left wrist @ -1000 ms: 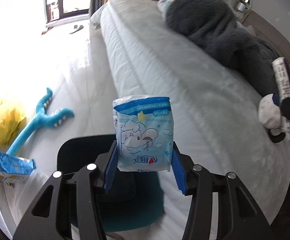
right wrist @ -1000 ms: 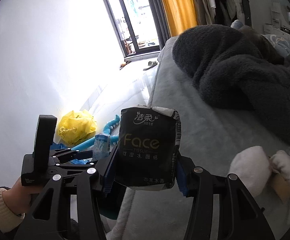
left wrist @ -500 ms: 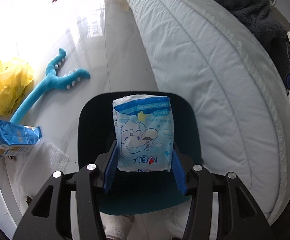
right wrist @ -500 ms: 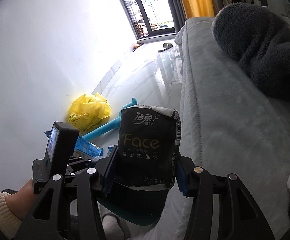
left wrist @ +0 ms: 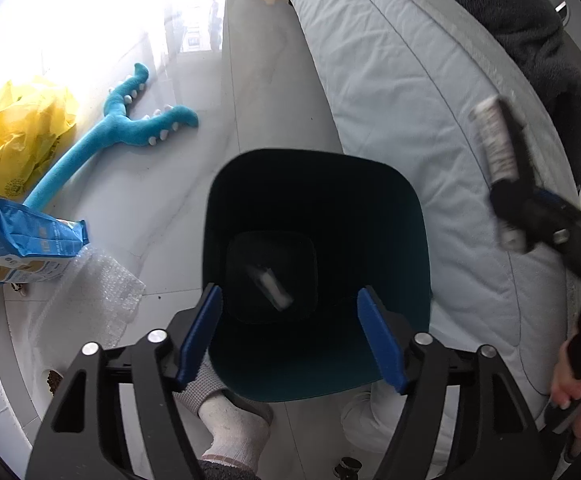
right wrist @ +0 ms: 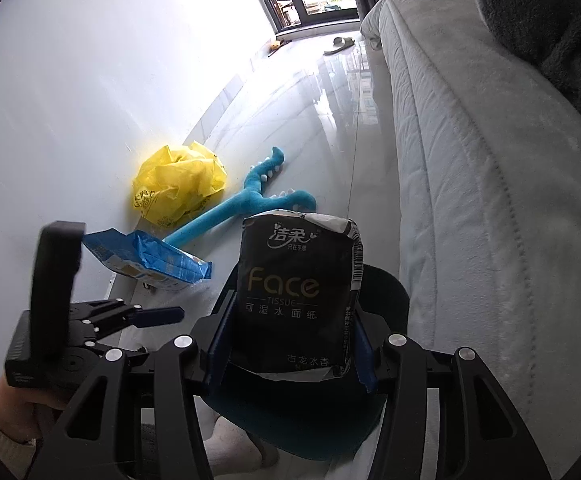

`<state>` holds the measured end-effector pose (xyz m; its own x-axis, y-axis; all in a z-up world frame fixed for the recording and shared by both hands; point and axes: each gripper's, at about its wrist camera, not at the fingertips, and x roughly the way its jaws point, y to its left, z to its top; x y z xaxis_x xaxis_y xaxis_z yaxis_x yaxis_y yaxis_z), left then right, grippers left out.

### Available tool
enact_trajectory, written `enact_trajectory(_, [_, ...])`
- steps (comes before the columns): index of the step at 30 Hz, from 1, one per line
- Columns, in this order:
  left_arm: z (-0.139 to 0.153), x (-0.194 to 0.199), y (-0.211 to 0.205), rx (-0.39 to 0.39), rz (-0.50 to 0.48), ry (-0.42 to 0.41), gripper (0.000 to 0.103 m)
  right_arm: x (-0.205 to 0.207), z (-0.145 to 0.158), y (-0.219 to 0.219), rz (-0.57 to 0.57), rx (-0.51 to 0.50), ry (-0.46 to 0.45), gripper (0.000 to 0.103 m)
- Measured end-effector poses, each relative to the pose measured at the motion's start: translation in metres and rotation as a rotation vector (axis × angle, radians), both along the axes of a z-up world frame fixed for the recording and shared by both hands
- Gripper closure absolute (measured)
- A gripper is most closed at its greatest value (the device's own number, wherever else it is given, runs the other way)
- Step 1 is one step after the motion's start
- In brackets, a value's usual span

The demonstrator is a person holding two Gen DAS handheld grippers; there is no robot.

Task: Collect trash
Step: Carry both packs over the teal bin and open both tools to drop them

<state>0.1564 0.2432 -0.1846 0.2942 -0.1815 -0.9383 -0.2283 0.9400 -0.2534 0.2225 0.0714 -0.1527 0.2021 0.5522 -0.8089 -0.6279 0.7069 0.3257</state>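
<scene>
Two grippers hover at the bin (left wrist: pixel 406 216). Left gripper (left wrist: pixel 290 334) has its fingers spread and empty above the opening; a pale packet (left wrist: pixel 270 286) lies inside. Right gripper (right wrist: pixel 286 344) pinches a black tissue pack (right wrist: pixel 296 296); center it over the bin before opening.

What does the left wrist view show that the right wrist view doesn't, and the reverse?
Left wrist only: the teal bin's dark inside with a pale packet blurred in it, bubble wrap, the open left gripper above. Right wrist only: the printed front of the black tissue pack in the right gripper. Both: yellow bag, blue plush toy, blue packet, bed.
</scene>
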Motion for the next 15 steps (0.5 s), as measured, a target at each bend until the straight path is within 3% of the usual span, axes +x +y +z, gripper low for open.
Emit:
enact_trajectory(10, [0.032, -0.018, 0.037, 0.022, 0.072, -0.121, 0.022, -0.011, -0.038, 0.030, 0.024, -0.086, 0.056, 0.051])
enact_trajectory(15, [0.049, -0.025, 0.050, 0.075, 0.126, -0.181, 0.022, -0.018, -0.060, 0.043, 0.047, -0.135, 0.074, 0.051])
